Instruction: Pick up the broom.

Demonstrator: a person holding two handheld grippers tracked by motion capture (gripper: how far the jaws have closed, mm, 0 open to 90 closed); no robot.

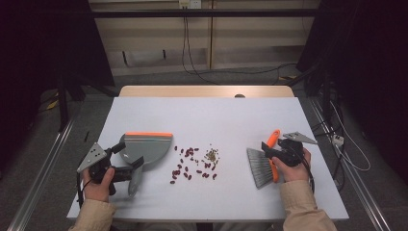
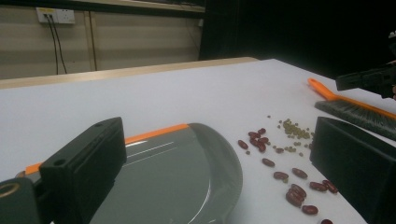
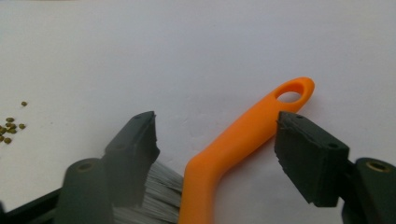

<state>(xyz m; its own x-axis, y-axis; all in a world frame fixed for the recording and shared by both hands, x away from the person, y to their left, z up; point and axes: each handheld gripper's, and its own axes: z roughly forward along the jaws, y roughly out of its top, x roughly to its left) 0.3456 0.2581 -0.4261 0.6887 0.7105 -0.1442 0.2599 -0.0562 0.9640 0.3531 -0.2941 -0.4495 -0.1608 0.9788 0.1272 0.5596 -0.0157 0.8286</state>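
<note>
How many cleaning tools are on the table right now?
2. The grey dustpan lies left of the spilled beans, by the left claw. The orange-handled brush lies to their right, its handle between the right claw's open jaws.

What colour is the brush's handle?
Bright orange; the brush handle shows best in the right gripper view.

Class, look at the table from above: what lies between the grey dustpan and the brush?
In the high view, scattered red beans and a small heap of greenish seeds lie on the table between the dustpan and the brush.
</note>
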